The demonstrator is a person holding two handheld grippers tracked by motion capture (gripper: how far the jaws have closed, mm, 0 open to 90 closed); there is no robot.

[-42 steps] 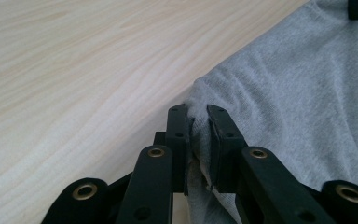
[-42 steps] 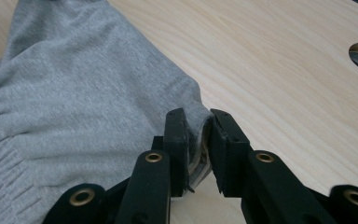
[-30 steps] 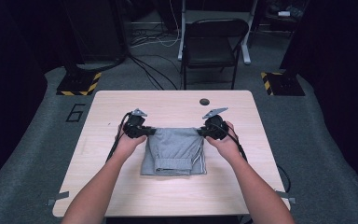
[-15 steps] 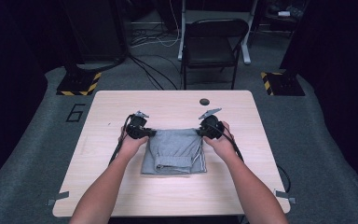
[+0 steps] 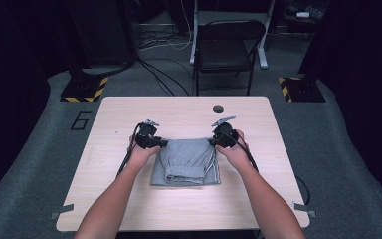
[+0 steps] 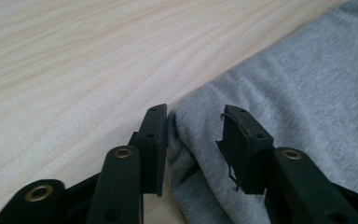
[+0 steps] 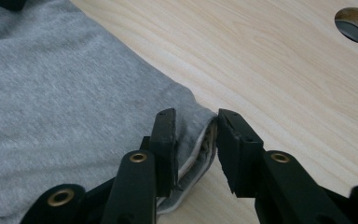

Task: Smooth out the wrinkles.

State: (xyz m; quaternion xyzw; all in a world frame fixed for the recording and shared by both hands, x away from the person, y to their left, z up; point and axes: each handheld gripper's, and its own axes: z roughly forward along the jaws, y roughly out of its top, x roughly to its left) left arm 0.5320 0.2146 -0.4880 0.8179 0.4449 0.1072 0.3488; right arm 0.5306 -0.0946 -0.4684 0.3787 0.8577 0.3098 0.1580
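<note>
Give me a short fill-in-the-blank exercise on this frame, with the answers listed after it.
1. The folded garment on the wooden table is ____ in colour.
2. The left gripper and the right gripper sit at the garment's two ____ corners, as seen from the person.
3. Beyond the table stands an empty black ____.
4. Both grippers' jaws have just been ____, with cloth between them.

Answers: grey; far; chair; opening

A folded garment (image 5: 185, 162) is laid at the middle of the table (image 5: 129, 199). The left gripper (image 5: 163, 144) is placed at its far left corner, the right gripper (image 5: 210, 142) at its far right corner. A hole (image 5: 218, 108) is set beyond, a chair (image 5: 226, 47) behind the table.
</note>
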